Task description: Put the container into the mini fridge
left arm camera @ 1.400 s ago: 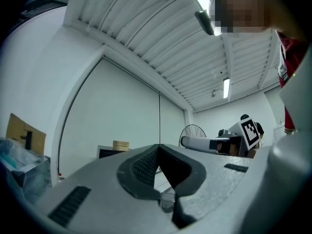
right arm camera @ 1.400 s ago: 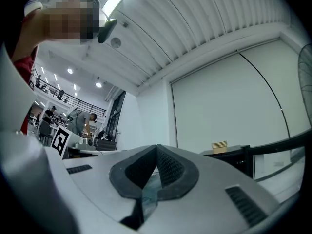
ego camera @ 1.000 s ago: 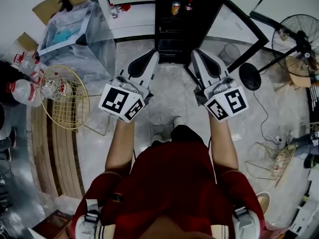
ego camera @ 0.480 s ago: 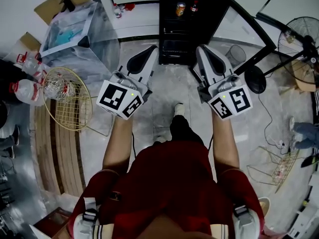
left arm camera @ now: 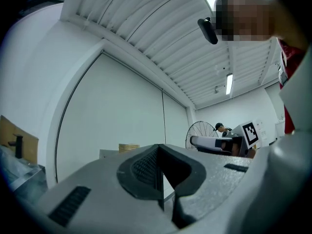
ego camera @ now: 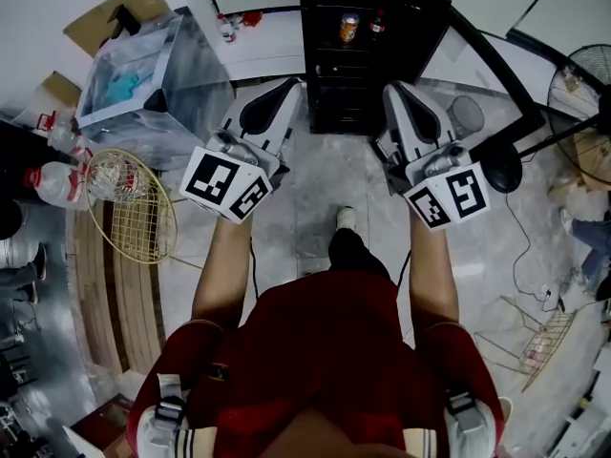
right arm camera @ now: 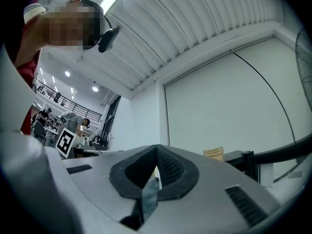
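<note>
The black mini fridge (ego camera: 358, 74) stands ahead on the floor, its door (ego camera: 482, 60) swung open to the right. A can (ego camera: 349, 27) and a small bottle (ego camera: 378, 25) sit on its upper shelf. My left gripper (ego camera: 286, 89) and right gripper (ego camera: 393, 92) are held side by side in front of it, both pointing at the fridge. In the left gripper view the left gripper (left arm camera: 159, 147) has its pads pressed together with nothing between them. The right gripper (right arm camera: 157, 147) looks the same. No container is in either gripper.
A clear plastic-covered box (ego camera: 134, 65) sits at the far left, with a wire basket (ego camera: 134, 208) and water bottles (ego camera: 57, 179) below it. A small bin (ego camera: 466, 114), a round black base (ego camera: 503, 165) and a fan (ego camera: 582, 74) stand to the right. Tan cups (right arm camera: 213, 152) are stacked on the fridge.
The person has stepped toward the fridge, which now sits closer and larger in the head view. Both grippers moved forward with them and stayed shut.
</note>
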`<state>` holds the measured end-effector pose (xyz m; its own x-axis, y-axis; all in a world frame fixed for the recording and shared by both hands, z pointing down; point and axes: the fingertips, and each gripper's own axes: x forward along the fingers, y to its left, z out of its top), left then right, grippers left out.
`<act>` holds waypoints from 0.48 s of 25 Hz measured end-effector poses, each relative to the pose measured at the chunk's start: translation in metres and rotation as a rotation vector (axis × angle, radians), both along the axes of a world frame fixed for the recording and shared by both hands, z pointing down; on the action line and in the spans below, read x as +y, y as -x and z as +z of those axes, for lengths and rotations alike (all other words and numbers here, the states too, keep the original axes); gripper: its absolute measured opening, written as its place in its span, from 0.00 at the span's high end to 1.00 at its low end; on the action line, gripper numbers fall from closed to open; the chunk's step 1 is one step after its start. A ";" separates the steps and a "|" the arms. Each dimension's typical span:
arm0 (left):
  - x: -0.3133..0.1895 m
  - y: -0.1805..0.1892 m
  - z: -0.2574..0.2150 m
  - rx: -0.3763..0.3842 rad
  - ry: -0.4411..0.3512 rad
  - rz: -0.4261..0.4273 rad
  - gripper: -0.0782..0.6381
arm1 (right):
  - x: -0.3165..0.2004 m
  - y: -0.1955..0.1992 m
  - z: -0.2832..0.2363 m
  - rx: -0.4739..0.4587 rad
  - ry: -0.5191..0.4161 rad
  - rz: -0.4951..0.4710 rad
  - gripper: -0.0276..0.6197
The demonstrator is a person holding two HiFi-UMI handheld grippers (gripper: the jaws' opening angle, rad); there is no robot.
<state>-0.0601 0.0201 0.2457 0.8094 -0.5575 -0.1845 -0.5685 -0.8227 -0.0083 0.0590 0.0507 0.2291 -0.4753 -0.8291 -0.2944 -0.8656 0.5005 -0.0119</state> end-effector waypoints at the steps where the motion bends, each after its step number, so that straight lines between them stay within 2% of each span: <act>1: -0.010 -0.006 -0.001 -0.002 0.000 -0.004 0.88 | -0.010 -0.006 -0.001 -0.002 0.000 -0.002 0.96; 12: -0.108 -0.077 -0.003 -0.015 -0.001 -0.043 0.88 | -0.110 -0.081 -0.004 -0.003 -0.007 -0.035 0.96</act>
